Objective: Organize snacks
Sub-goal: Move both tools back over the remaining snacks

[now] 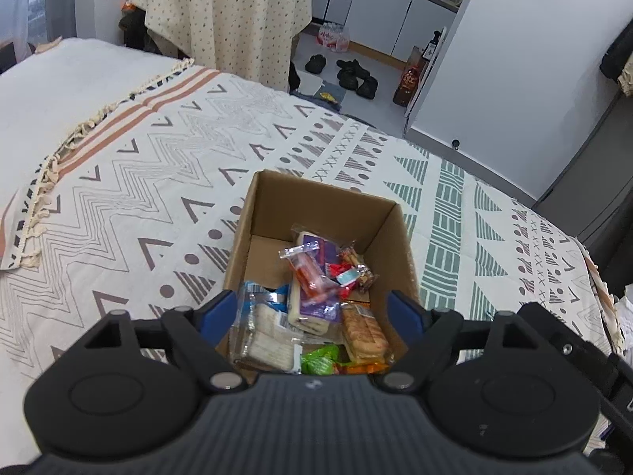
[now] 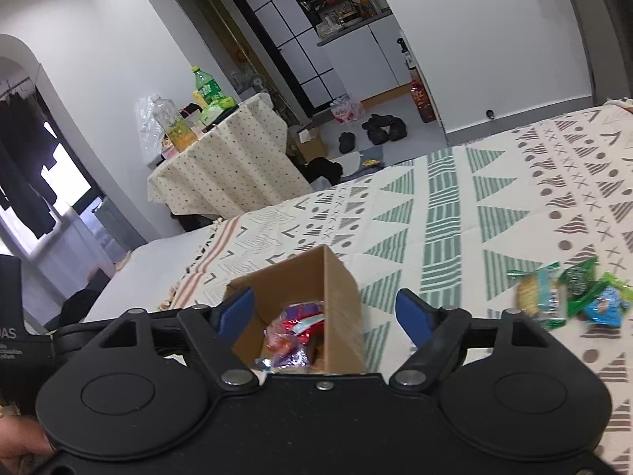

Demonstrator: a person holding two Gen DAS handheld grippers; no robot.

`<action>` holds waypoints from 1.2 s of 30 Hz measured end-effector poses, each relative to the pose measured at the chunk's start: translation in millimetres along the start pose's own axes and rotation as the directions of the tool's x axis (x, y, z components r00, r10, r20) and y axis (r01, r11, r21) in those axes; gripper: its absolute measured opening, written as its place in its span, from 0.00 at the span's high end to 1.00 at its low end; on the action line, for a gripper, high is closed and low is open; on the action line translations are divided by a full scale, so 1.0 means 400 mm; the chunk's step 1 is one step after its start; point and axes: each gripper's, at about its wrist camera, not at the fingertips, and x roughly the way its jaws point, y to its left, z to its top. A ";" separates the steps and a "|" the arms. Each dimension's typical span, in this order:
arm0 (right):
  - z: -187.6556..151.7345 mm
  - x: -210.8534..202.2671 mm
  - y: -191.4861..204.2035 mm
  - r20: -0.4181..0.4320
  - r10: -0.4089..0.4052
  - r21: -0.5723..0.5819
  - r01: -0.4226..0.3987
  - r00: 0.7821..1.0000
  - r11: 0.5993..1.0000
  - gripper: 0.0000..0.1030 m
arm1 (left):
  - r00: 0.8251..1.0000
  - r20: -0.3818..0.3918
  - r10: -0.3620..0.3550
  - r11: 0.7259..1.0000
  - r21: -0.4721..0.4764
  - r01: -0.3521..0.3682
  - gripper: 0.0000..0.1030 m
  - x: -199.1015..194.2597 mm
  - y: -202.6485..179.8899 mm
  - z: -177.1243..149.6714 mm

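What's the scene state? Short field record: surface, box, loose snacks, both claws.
surface: patterned blanket over a bed
container: open cardboard box standing on the blanket
box contents: mixed wrapped snacks, piled loosely
loose snacks: green and blue packets on the blanket, right of the box in the right wrist view, apart from it
left claw: open, nothing between its fingers, over the box
right claw: open, holding nothing, above the box
left to do: loose packets not yet in the box

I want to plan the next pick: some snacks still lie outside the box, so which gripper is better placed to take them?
Right, probably. The loose snack packets lie on the bedspread just right of the open right gripper. The left gripper, also open, faces only the cardboard box.
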 end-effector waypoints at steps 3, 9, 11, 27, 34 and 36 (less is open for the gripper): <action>0.012 -0.020 -0.010 0.001 -0.030 0.002 0.030 1.000 1.000 0.20 | 1.000 0.010 -0.003 1.000 0.021 0.003 0.17 -0.012 -0.027 -0.011; 0.021 -0.058 -0.053 0.001 -0.099 0.023 0.099 0.995 0.995 0.11 | 1.000 0.018 -0.024 0.999 0.047 0.023 0.17 -0.029 -0.085 -0.029; 0.022 -0.068 -0.070 0.002 -0.113 0.021 0.113 0.994 0.993 0.09 | 0.999 0.018 -0.044 0.998 0.048 0.043 0.17 -0.035 -0.103 -0.029; 0.026 -0.179 -0.221 0.022 -0.225 -0.045 0.226 0.974 0.973 0.00 | 0.994 0.012 -0.110 0.979 0.175 0.106 0.12 -0.030 -0.272 -0.084; 0.020 -0.208 -0.283 0.043 -0.284 -0.013 0.285 0.958 0.958 0.00 | 0.994 -0.033 -0.107 0.976 0.185 0.111 0.00 -0.003 -0.325 -0.106; 0.020 -0.210 -0.301 0.041 -0.292 0.005 0.293 0.955 0.956 0.00 | 0.993 -0.046 -0.108 0.973 0.202 0.115 0.00 0.006 -0.341 -0.114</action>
